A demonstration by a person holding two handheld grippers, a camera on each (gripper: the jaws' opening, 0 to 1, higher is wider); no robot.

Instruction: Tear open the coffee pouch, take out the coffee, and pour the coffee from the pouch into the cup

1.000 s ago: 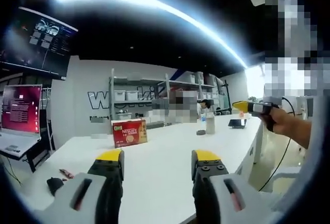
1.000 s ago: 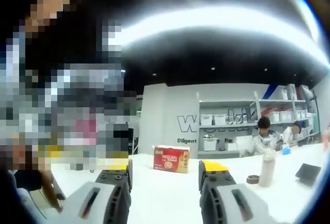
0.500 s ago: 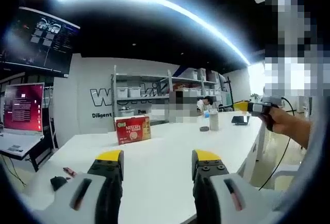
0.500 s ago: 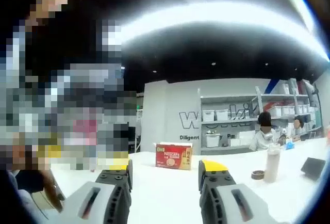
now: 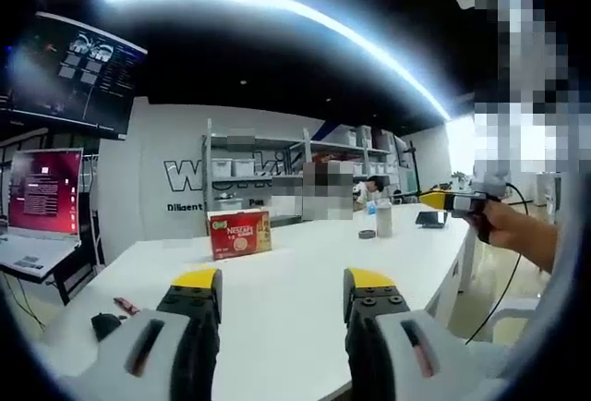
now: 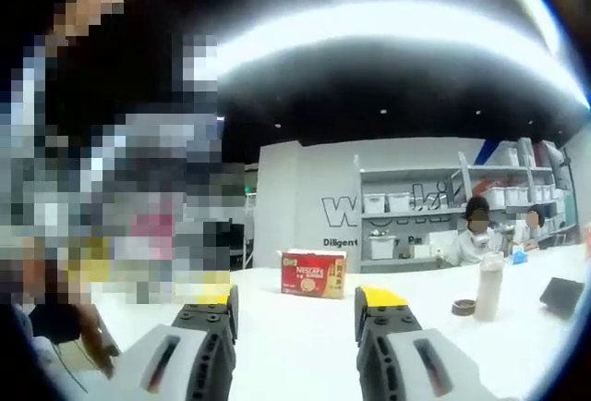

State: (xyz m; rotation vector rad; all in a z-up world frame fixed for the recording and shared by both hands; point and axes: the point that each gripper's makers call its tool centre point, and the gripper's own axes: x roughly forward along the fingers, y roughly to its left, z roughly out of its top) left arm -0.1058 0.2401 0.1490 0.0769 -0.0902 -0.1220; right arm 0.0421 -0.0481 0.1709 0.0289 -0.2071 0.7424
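Hovering over white table (image 5: 305,262), both tools (image 5: 282,295) (image 6: 295,313) released, red coffee box (image 5: 239,235) beyond, bottle (image 6: 488,285) rightward

Lab: monitors (image 5: 42,193), storage shelves (image 6: 443,212)

Bare white table (image 5: 277,299) ahead; red box (image 5: 239,235) (far back) and bottle (image 6: 489,285) stand apart.

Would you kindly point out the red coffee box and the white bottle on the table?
red coffee box (image 5: 239,235), left gripper view, front face.
white bottle (image 6: 489,285), right gripper view, middle of its body.
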